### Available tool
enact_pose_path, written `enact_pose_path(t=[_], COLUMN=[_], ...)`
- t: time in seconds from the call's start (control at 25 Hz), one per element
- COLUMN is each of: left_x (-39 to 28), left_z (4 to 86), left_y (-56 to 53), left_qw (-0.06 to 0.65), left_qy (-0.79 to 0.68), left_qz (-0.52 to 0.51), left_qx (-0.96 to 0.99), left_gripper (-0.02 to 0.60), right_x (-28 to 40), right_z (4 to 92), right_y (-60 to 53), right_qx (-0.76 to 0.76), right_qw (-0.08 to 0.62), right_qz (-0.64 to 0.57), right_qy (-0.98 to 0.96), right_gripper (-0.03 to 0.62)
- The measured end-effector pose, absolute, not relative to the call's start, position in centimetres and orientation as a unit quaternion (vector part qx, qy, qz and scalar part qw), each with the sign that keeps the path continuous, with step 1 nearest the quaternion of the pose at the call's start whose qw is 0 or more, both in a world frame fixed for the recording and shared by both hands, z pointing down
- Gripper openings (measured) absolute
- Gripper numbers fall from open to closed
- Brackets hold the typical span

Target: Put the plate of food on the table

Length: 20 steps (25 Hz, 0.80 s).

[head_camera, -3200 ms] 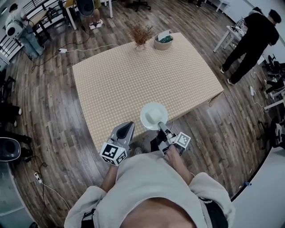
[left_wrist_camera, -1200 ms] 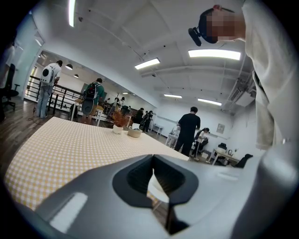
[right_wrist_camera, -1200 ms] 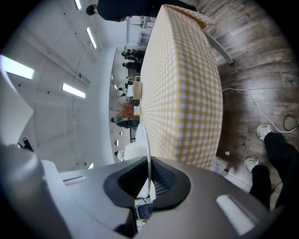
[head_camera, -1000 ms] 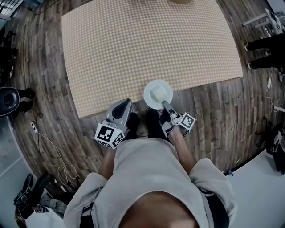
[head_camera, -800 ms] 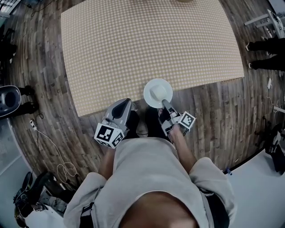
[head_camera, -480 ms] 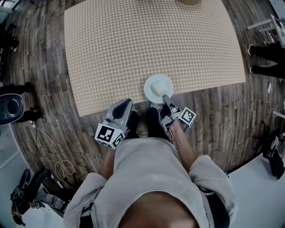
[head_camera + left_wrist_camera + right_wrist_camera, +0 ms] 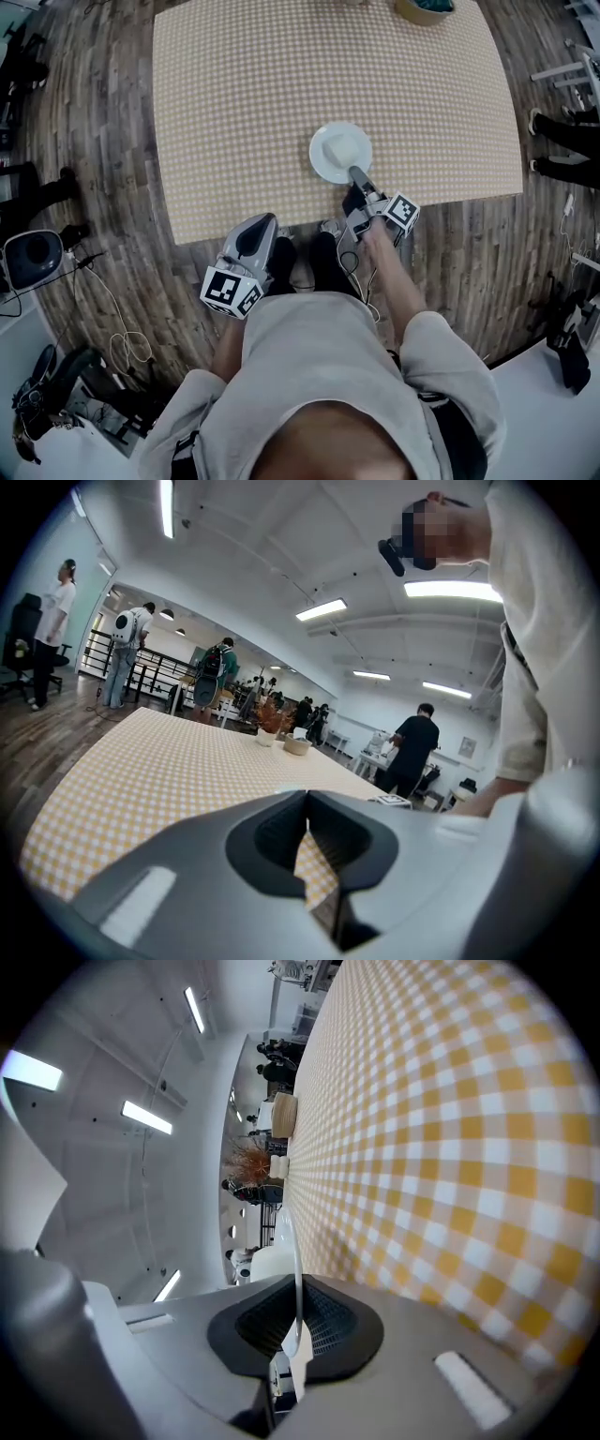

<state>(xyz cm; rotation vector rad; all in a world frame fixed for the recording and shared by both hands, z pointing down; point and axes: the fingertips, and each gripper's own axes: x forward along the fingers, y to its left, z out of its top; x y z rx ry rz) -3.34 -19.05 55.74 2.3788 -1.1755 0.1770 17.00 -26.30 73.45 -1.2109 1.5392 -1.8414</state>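
A white plate with a pale lump of food sits over the yellow checked table, near its front edge. My right gripper is shut on the plate's near rim. In the right gripper view the plate shows edge-on as a thin white line clamped in my right gripper, close to the cloth. I cannot tell whether the plate touches the cloth. My left gripper hangs off the table's front edge, shut and empty; in its own view the left gripper points along the table.
A bowl stands at the table's far edge, next to a vase of dried plants. People stand to the right and beyond the table. A round black device and cables lie on the wooden floor at the left.
My right gripper has carried the plate forward, from the table's front edge to a spot over the cloth. The left gripper has stayed by the table's edge.
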Motion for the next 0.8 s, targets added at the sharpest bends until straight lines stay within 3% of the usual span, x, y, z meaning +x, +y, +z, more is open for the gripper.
enact_pose_path(t=[0.8], left_x=[-6.8], left_z=[56.3], left_y=[-18.9], left_qw=[0.250], left_qy=[-0.468], left_qz=[0.068], left_qx=[0.845], left_gripper=[0.009], right_x=[14.9], right_z=[74.6], right_y=[-41.8], right_qx=[-0.442], right_qw=[0.241], right_qz=[-0.673], right_qy=[0.542], right_gripper=[0.015])
